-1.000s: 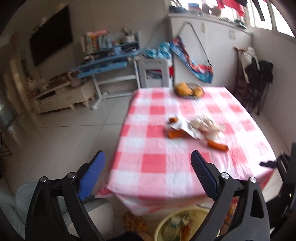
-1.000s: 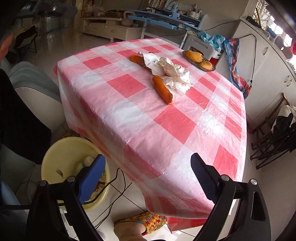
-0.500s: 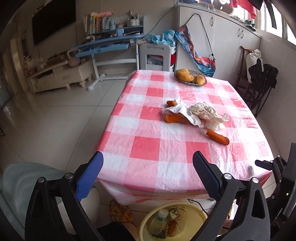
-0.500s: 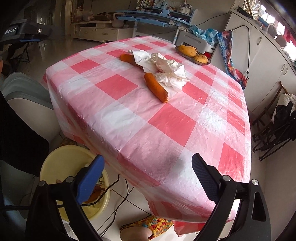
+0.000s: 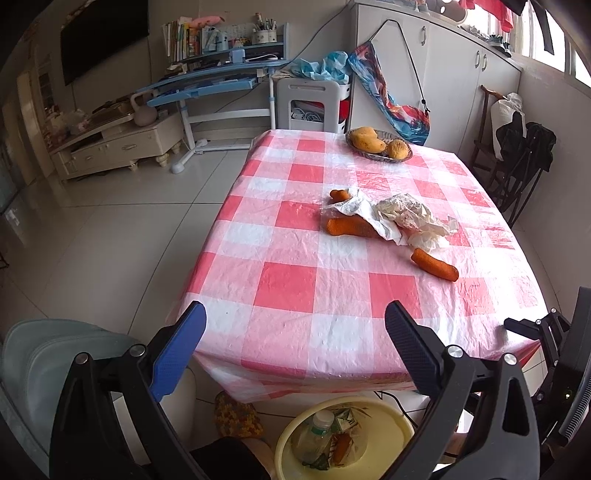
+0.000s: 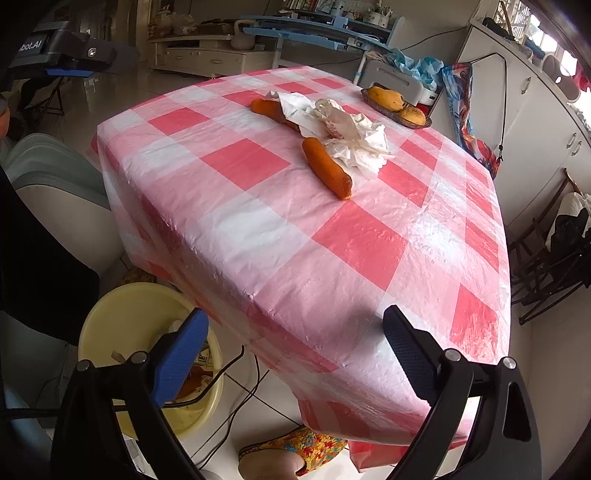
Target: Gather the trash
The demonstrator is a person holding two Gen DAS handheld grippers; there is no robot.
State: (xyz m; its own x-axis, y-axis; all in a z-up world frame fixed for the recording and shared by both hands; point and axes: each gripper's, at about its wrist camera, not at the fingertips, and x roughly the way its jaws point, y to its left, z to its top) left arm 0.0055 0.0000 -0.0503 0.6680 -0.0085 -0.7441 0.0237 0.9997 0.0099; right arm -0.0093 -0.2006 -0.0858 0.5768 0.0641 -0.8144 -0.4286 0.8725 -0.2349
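Right wrist view: carrot [image 6: 327,167] lies lengthwise away from the open right gripper [image 6: 295,339].

A red-and-white checked tablecloth [image 5: 288,280] covers the table. A shallow basket [image 5: 380,155] holding yellow-orange fruit [image 5: 365,139] stands at its far end. Behind: a blue desk [image 5: 207,83], a white stool [image 5: 312,101], a wall-mounted television [image 5: 103,35], white cabinets [image 5: 454,70].

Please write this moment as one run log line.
left gripper: open, empty | right gripper: open, empty | carrots, crumpled paper: on table | yellow basin: holds trash
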